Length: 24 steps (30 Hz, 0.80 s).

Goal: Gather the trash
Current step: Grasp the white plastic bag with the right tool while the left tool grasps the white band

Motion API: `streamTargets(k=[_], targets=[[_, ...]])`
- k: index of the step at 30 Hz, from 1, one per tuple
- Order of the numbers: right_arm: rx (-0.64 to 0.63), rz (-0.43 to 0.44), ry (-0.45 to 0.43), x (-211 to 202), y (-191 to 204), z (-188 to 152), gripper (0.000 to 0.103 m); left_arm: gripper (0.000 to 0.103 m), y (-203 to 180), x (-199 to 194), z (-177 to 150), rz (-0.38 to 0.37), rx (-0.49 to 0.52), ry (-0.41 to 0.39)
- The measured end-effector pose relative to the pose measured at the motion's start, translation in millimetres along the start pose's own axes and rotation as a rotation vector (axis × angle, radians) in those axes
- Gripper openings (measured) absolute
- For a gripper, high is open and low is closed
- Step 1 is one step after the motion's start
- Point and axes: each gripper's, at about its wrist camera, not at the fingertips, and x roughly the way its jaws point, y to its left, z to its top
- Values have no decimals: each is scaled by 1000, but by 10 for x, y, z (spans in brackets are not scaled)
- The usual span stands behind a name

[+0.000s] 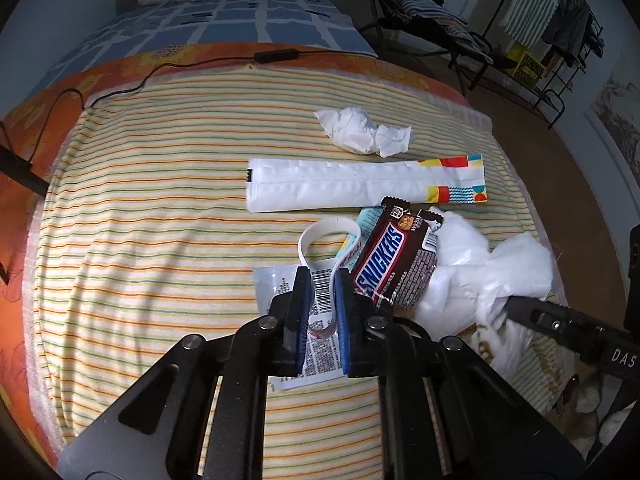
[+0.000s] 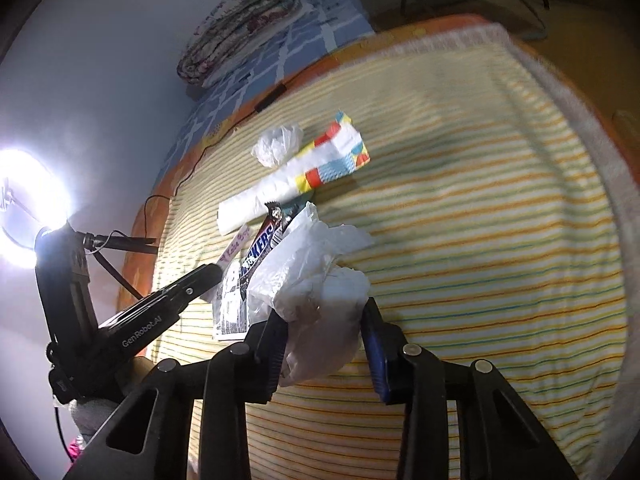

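**A:** Your left gripper [image 1: 323, 280] has pinched narrow on the looped paper strip [image 1: 320, 240], the one with a barcode on it, and the strip sits right between the pads. Your right gripper [image 2: 326, 320] is clamped around the crumpled white plastic bag [image 2: 316, 276].

**B:** So which way does the strip have to go?

**A:** To the right. In the left wrist view the bag lies just right of your left gripper, with the Snickers wrapper [image 1: 390, 266] between them, its long axis running near-left to far-right. The left hand is the nearer one to the rest of the trash.

**B:** Anything else readable?

**A:** "SNICKERS" is plain on the wrapper. "DAS" shows on the right tool's body, "GenRobot.AI" on the left's. Farther off lie a long white packet [image 1: 360, 184] with coloured squares, lying left to right, and a crumpled tissue [image 1: 362, 130] beyond it, both on the striped bedcover [image 1: 140, 200].
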Motion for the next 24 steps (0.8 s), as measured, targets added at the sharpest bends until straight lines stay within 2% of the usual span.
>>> streamTargets(k=[2,3,8,14,16,17,18,19,20,21,24], targets=[[-15,-11,-17,-73,24,9,35,9,15,-58,-11,0,4,-9],[-21,-17,-27,-114,36,17,35,5,23,-86,-20,-1,6,-12],[-58,-59,-76,-304,103,21,35,4,35,-192,-83,10,23,-28],[-80,-55,-110,-471,170,-5,35,3,56,-302,-164,15,41,-47],[-90,-54,-114,-484,201,-25,35,3,30,-307,-168,42,67,-53],[-93,-53,-114,-483,219,-34,35,12,37,-285,-160,40,62,-42],[-95,-51,-112,-478,234,-41,35,32,53,-248,-142,41,50,-21],[-97,-51,-110,-475,243,-46,35,46,77,-211,-115,49,29,-10],[-99,-49,-108,-472,245,-50,35,67,92,-200,-101,54,19,-15],[-101,-47,-105,-474,245,-58,35,71,104,-181,-88,51,14,-20],[-97,-50,-104,-469,227,-53,35,71,75,-68,-60,55,42,6]])
